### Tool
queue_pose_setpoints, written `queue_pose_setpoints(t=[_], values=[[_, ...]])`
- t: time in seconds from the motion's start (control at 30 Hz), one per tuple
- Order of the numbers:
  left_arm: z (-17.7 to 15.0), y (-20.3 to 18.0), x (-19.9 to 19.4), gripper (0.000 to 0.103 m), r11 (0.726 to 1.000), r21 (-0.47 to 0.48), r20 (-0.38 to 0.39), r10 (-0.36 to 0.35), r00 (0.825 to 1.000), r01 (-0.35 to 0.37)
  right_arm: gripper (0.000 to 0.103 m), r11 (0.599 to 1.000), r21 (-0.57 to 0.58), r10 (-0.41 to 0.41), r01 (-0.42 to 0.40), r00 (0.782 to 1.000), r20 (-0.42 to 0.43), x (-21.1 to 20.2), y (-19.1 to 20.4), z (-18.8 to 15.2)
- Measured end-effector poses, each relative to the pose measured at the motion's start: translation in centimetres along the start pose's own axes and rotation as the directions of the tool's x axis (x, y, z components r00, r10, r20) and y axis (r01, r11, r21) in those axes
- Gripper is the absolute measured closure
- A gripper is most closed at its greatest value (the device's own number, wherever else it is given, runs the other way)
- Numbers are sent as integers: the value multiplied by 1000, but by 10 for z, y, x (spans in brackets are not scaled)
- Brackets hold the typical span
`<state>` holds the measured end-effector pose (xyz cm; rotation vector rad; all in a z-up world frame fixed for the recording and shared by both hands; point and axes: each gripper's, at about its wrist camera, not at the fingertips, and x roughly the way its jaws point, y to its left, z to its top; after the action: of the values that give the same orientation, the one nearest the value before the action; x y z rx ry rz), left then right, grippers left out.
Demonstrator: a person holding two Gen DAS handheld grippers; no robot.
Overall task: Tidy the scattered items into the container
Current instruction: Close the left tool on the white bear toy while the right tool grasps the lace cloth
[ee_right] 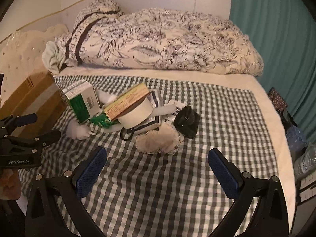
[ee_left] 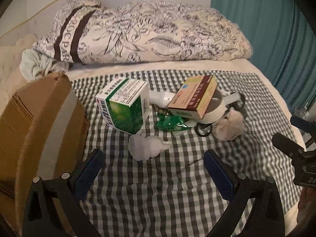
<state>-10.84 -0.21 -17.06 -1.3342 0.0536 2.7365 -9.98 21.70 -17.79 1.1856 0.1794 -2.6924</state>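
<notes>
A pile of items lies on a checked cloth point(ee_left: 158, 187) point(ee_right: 167, 187) on the bed. It holds a green and white box point(ee_left: 126, 106) point(ee_right: 83, 102), a brown and yellow box point(ee_left: 193, 96) point(ee_right: 126, 104) leaning on a roll of white tape point(ee_left: 215, 110) point(ee_right: 136, 116), a green packet point(ee_left: 171, 123), a white figurine point(ee_left: 146, 146) point(ee_right: 79, 132), a beige cloth wad point(ee_left: 229, 126) point(ee_right: 158, 142) and a black object point(ee_right: 186, 121). A cardboard box point(ee_left: 39, 130) point(ee_right: 33, 98) stands at the left. My left gripper point(ee_left: 154, 171) is open just short of the figurine. My right gripper point(ee_right: 158, 169) is open before the cloth wad.
A floral quilt point(ee_left: 158, 33) point(ee_right: 158, 41) is bunched along the back of the bed by the wall. A teal curtain point(ee_left: 266, 29) point(ee_right: 276, 39) hangs at the right. Plastic bottles point(ee_right: 302, 154) stand off the bed's right edge.
</notes>
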Motion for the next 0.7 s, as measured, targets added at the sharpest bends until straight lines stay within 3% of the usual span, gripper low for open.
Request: queue_pose_setpoints(t=[0.4, 0.7], values=[[-3, 8, 65, 0, 999, -24, -69, 27, 997, -28, 0, 1000, -6, 0, -1, 997, -78, 65, -6, -2], [-3, 20, 93, 0, 999, -51, -95, 14, 995, -18, 0, 999, 34, 6, -3, 993, -114, 96, -13, -2]])
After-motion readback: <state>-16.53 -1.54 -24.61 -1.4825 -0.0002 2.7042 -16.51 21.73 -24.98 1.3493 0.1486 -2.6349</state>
